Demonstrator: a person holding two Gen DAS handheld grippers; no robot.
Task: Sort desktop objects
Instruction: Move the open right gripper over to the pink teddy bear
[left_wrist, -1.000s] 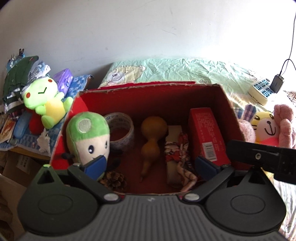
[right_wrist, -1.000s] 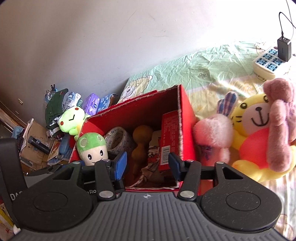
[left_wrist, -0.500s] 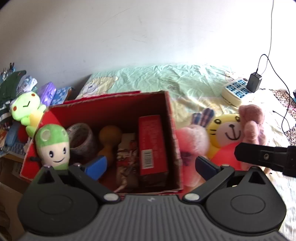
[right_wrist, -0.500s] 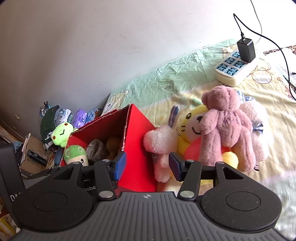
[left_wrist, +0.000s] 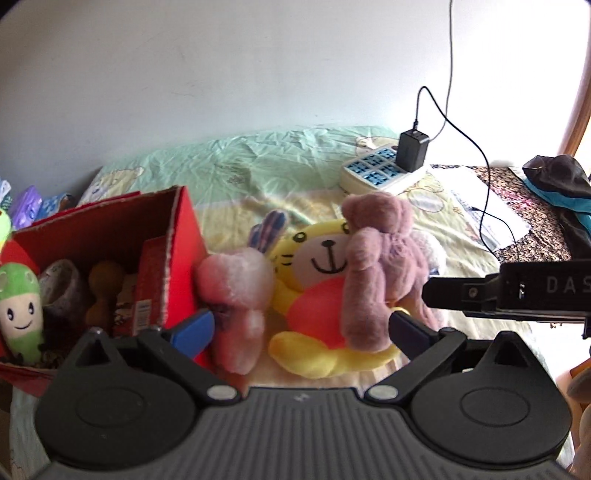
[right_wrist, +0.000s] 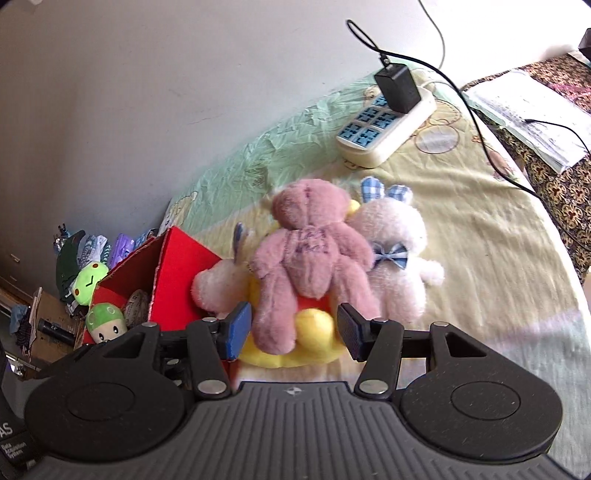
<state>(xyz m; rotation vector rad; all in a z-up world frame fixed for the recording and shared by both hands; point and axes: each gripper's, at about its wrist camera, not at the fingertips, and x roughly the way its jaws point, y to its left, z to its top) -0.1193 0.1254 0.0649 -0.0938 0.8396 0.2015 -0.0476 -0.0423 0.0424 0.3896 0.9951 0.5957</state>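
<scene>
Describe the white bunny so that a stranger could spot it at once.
Start at the red box on the bedsheet; a heap of soft toys lies just to its right. The white bunny is at the heap's far right, beside the mauve bear. It alone has blue checked ears and a blue checked bow.

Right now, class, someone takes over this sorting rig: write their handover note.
Left gripper and right gripper: both open, empty, facing the plush pile.
Red box already holds the green plush, tape roll, gourd and red carton.
Left on the bedsheet: mauve bear, yellow tiger, and pink and white bunnies.
</scene>
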